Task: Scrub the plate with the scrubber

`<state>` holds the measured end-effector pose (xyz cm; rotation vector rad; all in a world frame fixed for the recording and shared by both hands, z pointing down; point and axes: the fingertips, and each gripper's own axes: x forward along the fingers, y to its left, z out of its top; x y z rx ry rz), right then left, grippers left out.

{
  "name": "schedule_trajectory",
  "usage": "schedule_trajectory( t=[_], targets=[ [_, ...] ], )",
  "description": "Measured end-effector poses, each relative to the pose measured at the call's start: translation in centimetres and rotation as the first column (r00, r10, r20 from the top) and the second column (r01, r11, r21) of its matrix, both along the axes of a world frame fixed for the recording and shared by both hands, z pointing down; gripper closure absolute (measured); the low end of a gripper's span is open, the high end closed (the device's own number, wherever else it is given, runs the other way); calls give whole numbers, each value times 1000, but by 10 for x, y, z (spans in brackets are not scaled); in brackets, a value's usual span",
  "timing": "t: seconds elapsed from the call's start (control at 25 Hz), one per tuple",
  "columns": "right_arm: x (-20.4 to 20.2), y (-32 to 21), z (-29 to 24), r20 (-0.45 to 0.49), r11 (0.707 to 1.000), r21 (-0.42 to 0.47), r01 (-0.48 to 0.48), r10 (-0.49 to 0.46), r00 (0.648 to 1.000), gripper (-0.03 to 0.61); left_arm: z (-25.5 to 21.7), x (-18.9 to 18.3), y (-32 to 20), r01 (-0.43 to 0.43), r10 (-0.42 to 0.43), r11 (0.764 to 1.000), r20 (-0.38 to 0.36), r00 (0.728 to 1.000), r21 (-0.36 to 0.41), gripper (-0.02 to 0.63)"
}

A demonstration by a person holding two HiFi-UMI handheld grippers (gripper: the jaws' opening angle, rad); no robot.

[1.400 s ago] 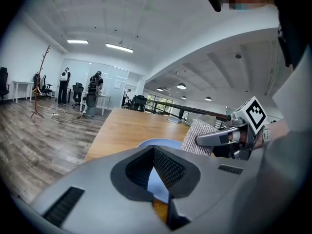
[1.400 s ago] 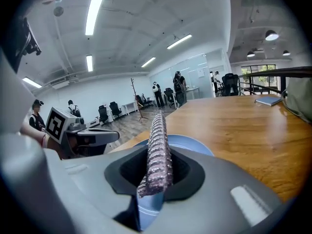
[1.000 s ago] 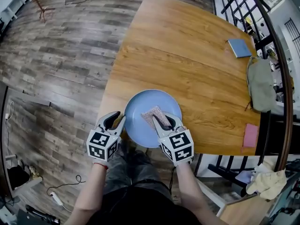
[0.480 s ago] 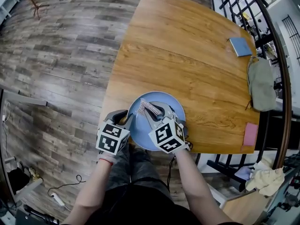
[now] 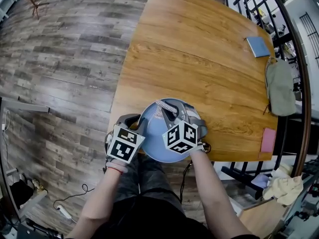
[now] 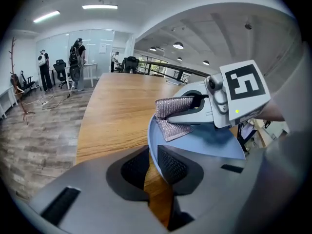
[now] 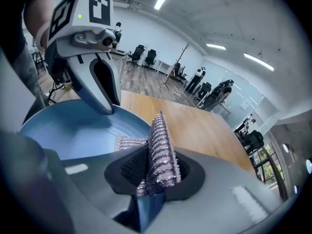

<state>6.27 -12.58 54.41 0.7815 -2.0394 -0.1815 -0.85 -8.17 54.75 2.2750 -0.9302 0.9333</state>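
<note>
Your left gripper [image 6: 152, 165] has just been closing, and its jaws now pinch the near rim of the round pale-blue plate [image 6: 204, 140], which sits tilted over the near edge of the wooden table [image 5: 199, 59]. Your right gripper [image 7: 151, 172] is clamped on the silvery mesh scrubber [image 7: 158, 150], held just beyond the left jaws and over the plate's face.

The risk, as I judge it, is leverage. You hold the plate by one thin edge, so a hard push with the scrubber could twist the rim out of the pads. The mesh is also limp, and dragging it could pull it free.

The scrubber stands on edge between the right pads. Its long axis runs out along the jaws, past their tips, and a loose flap droops onto the plate.
</note>
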Motion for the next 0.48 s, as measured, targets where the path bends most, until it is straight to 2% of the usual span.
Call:
schedule_trajectory(
  t=[0.12, 0.36, 0.48],
  targets=[
    [3, -1, 4, -4, 1000, 0, -1, 1, 1000, 499, 1, 1, 3, -12, 12, 1000, -3, 1000, -10, 563],
    [-12, -9, 3, -25, 997, 24, 67, -67, 997, 500, 0, -11, 4, 1, -1, 998, 1, 1000, -56, 552],
    [-25, -20, 3, -49, 991, 43, 123, -121, 991, 500, 0, -16, 2, 9, -11, 996, -22, 1000, -86, 534]
  ],
)
